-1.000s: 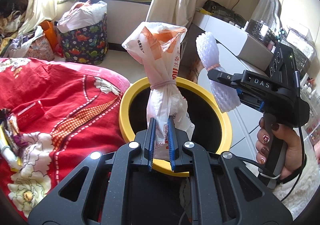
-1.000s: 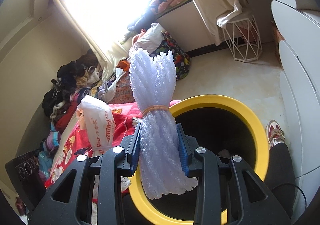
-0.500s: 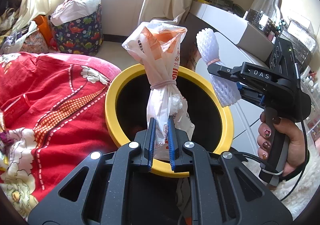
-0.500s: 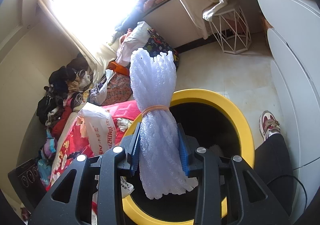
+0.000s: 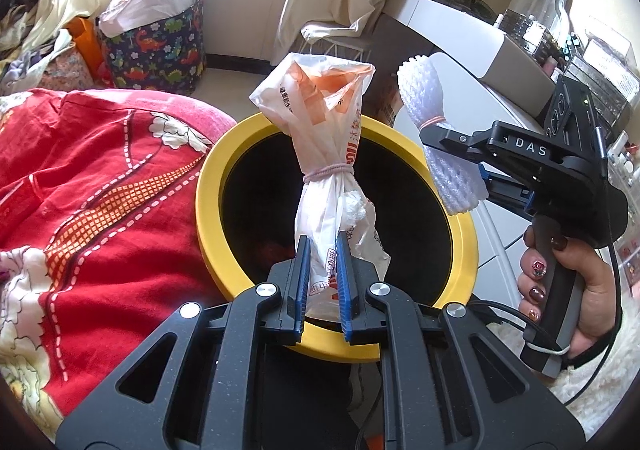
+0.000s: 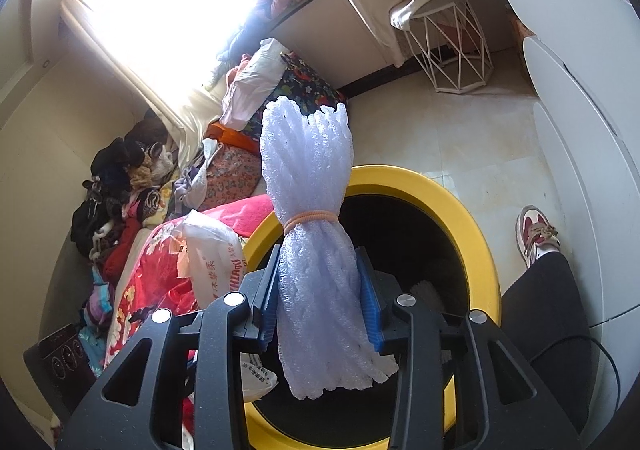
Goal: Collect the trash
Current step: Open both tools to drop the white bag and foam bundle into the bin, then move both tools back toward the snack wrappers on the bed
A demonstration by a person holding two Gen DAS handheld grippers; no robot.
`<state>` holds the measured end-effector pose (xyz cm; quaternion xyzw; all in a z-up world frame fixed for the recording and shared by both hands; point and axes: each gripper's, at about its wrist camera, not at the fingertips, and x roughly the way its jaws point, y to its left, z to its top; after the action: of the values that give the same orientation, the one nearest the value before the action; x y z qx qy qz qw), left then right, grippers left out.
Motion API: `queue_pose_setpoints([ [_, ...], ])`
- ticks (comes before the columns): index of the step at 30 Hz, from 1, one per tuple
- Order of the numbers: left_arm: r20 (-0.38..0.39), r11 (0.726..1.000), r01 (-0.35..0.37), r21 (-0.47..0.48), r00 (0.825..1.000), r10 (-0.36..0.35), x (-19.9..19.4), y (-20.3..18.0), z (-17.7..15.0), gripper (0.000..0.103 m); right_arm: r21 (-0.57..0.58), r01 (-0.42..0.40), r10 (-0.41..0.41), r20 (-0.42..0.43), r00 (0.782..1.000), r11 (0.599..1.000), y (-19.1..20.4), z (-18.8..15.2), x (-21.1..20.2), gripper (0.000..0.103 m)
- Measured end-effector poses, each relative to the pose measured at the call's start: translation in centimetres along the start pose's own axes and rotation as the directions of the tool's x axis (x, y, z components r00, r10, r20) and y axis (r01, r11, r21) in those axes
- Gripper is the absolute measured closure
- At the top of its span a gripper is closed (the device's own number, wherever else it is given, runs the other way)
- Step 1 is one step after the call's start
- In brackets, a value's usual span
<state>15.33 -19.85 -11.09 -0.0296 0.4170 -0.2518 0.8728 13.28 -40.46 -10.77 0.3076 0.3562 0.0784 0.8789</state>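
My left gripper (image 5: pixel 323 250) is shut on a white and orange plastic bag (image 5: pixel 320 122) tied with a pink band, held upright over the yellow-rimmed bin (image 5: pixel 208 186). My right gripper (image 6: pixel 320 270) is shut on a white foam net bundle (image 6: pixel 308 170) tied with an orange band, held over the same bin (image 6: pixel 472 218). The bundle (image 5: pixel 432 106) and right gripper also show at the bin's right side in the left wrist view. The bag (image 6: pixel 212 254) shows at left in the right wrist view. The bin's inside is dark; some red and white items lie in it.
A red floral quilt (image 5: pixel 88 178) lies left of the bin. A dinosaur-print bag (image 5: pixel 156 46) stands by the window wall. White drawers (image 6: pixel 580 130) and a wire stool (image 6: pixel 452 46) are at right. My shoe (image 6: pixel 536 234) is on the floor beside the bin.
Both grippers have moved farther over the bin mouth, still holding the bag and the foam bundle. The quilt has slid left in the left wrist view.
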Motion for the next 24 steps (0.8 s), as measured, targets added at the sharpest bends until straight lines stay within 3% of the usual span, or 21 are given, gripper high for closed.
queue_pose_setpoints([
  [3,0.009,1.0,-0.007,-0.007,1.0,0.007,0.1,0.1,0.0,0.085,0.008,0.001,-0.001,-0.004,1.0,1.0,-0.1,0.0,0.1,0.059],
  [5,0.021,0.999,-0.032,-0.018,0.999,0.032,-0.2,0.2,0.1,0.061,0.02,0.0,0.0,-0.001,1.0,1.0,-0.4,0.0,0.2,0.047],
  [10,0.094,0.997,-0.055,-0.05,0.994,0.059,-1.9,0.9,0.1,0.012,0.038,0.017,-0.017,0.017,1.0,0.999,-0.6,0.1,-0.1,0.034],
  [17,0.137,0.994,-0.093,-0.065,0.985,0.101,-4.0,1.9,0.2,0.011,-0.048,0.057,-0.054,0.062,0.997,0.997,1.4,-0.1,-0.6,0.026],
  [24,0.184,0.989,-0.13,-0.075,0.973,0.142,-6.4,3.1,0.2,0.011,-0.131,0.055,-0.043,0.092,0.995,0.99,3.9,-0.8,-0.8,0.023],
])
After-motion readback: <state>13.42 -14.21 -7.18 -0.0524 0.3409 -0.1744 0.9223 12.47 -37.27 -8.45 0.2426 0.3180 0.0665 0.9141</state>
